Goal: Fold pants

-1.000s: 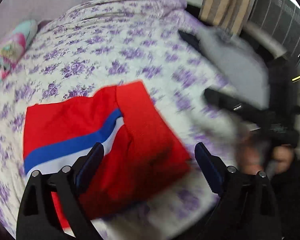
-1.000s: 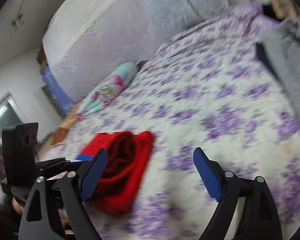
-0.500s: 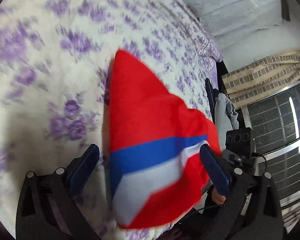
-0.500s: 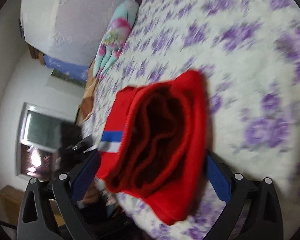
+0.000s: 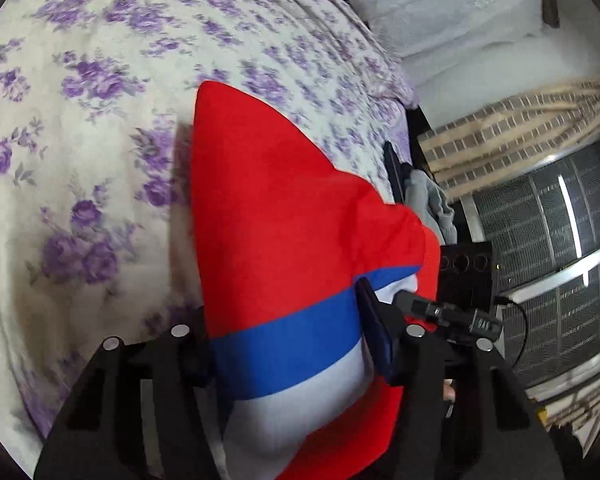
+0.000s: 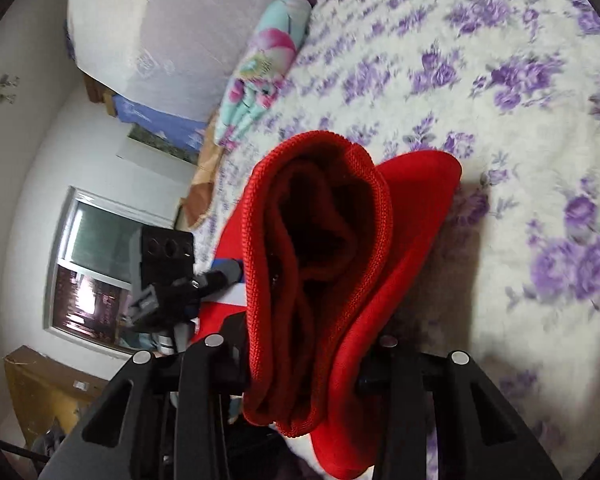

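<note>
— Left tool (image 5: 288, 344)?
— Clamped on the red pants (image 5: 276, 240), fingers pressing in from both sides at the blue and white stripe. Folded bundle standing up between them, its far corner pointing out over the bed (image 5: 84, 128).

— And the right tool (image 6: 304, 364)?
— Gripping the same pants (image 6: 324, 272) from the opposite end (ribbed waistband edge facing the lens, layers stacked inside it). Fingers mostly hidden behind the cloth, yet pressed tight against it.

— Where, exactly?
— Over the near part of the bed, above the purple-flowered sheet (image 6: 500, 80). Shadow thrown on the sheet just beside the bundle; touching the sheet or lifted off it, cannot tell.

— Anything else around?
— Pastel printed pillow (image 6: 264, 64) at the far edge of the bed, well apart from the pants. Grey garment (image 5: 432, 200) at the other side, by the bed's edge. Window (image 6: 92, 268) behind the left tool (image 6: 164, 280) in the right view. Right tool (image 5: 448, 308) visible past the pants in the left view.
</note>
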`<state>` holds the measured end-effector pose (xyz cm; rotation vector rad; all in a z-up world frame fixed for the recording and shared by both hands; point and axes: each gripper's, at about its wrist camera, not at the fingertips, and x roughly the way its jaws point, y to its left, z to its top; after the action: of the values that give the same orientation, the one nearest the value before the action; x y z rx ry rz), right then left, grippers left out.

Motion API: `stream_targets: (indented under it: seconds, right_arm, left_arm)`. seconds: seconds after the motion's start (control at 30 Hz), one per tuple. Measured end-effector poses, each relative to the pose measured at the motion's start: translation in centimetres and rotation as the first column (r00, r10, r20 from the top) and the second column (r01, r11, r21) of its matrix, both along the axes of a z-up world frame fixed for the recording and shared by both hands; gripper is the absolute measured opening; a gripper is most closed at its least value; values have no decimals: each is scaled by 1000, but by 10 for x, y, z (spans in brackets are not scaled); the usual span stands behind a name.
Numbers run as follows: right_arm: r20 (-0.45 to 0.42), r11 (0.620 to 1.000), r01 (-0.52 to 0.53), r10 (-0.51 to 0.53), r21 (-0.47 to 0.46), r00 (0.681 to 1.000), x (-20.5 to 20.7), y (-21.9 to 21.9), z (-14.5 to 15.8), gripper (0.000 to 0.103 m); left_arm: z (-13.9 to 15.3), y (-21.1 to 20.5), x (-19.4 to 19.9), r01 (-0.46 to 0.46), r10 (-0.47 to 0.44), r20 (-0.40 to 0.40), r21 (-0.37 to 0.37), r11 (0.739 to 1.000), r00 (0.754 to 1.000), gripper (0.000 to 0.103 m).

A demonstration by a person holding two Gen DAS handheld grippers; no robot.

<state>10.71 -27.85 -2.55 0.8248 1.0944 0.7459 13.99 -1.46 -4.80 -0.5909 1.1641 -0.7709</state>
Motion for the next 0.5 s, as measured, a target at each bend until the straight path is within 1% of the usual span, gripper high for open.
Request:
stream_targets:
  seconds: [0.13, 0.23, 0.33, 0.37, 0.4, 0.43, 0.5]
  right_arm:
    - [28, 1000, 18, -19, 14, 999, 4, -13, 13, 36]
    - [87, 1000, 19, -19, 2, 996, 24, -20, 38, 36]
    - [160, 998, 37, -29, -48, 987, 69, -30, 75, 36]
    - [184, 997, 47, -34, -66, 982, 87, -32, 85, 36]
    - [202, 995, 57, -39, -82, 979, 102, -34, 92, 36]
    - [224, 992, 78, -53, -103, 973, 129, -36, 103, 36]
    - [250, 985, 108, -72, -132, 965, 167, -40, 113, 37]
  left_arm:
    - [22, -11, -1, 4, -5, 40, 15, 1000, 999, 50]
    - [49, -17, 17, -7, 5, 96, 22, 1000, 995, 50]
    - [80, -27, 58, -10, 4, 138, 48, 999, 990, 50]
    - [93, -31, 82, -19, 9, 161, 57, 998, 987, 50]
    - [101, -33, 97, -27, 16, 176, 62, 998, 984, 50]
    - [111, -35, 115, -33, 20, 193, 67, 997, 981, 50]
    - [124, -42, 157, -57, 37, 226, 82, 995, 973, 51]
